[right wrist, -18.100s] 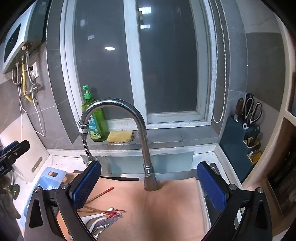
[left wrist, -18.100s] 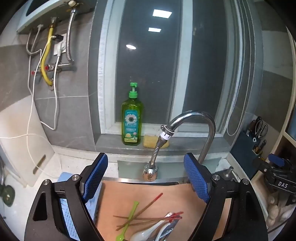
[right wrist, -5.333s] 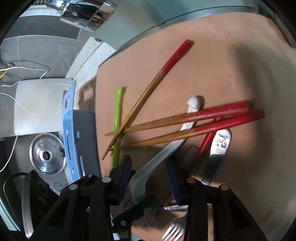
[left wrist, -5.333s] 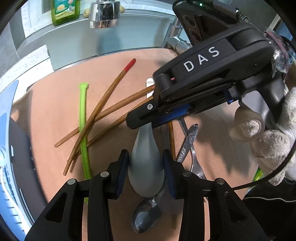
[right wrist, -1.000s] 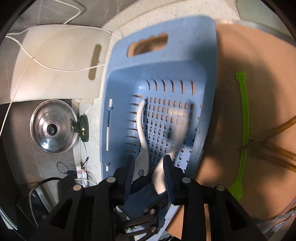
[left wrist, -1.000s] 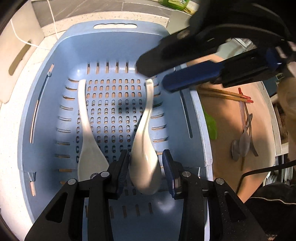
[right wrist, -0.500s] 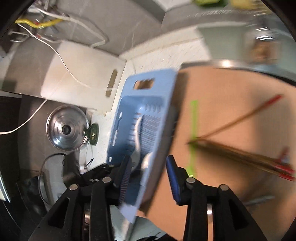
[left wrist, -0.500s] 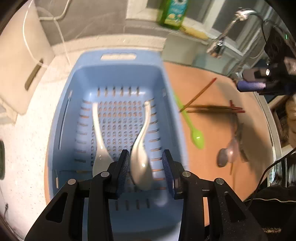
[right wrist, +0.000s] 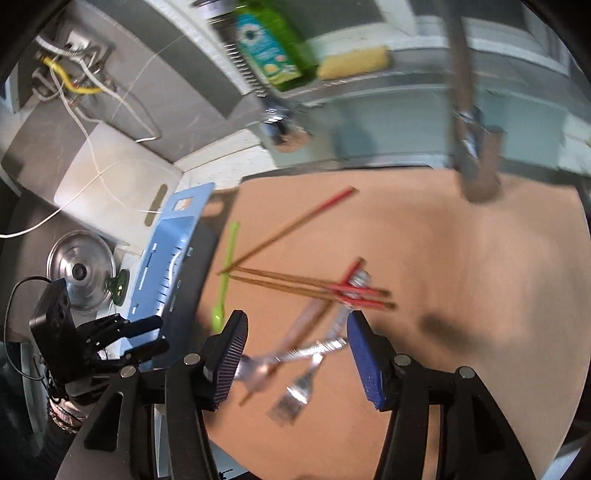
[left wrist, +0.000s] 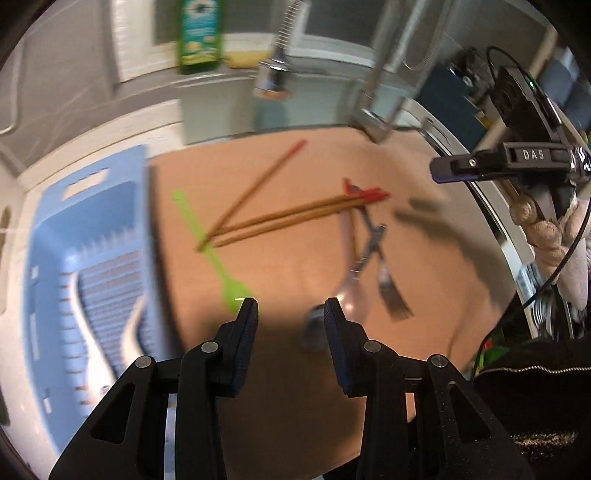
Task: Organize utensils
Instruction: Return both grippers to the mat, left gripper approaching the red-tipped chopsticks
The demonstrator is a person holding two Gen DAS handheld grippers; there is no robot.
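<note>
My left gripper (left wrist: 290, 321) hovers over the peach mat (left wrist: 295, 387) with a gap between its jaws and nothing in it. Two white spoons (left wrist: 86, 295) lie blurred in the blue basket (left wrist: 48, 229) at the left. On the mat lie a green plastic spoon (left wrist: 232, 291), red-tipped wooden chopsticks (left wrist: 280, 218), a metal spoon (left wrist: 347, 295) and a fork (left wrist: 391, 295). My right gripper (right wrist: 297, 332) hangs above the metal spoon (right wrist: 258, 365) and fork (right wrist: 295, 398). Its jaws are opening and grip nothing.
A tap (left wrist: 384, 74) stands behind the mat, with a green soap bottle (left wrist: 199, 33) and a sponge (left wrist: 245, 57) on the sill. Left of the basket (right wrist: 173, 229) are a white cutting board (right wrist: 107, 177) and a pot lid (right wrist: 79, 273). A gloved hand (left wrist: 546, 236) carries the right gripper.
The white spoon that my left gripper held over the basket now lies in the basket. Both grippers have swung right over the mat. The right gripper's jaws stand wider.
</note>
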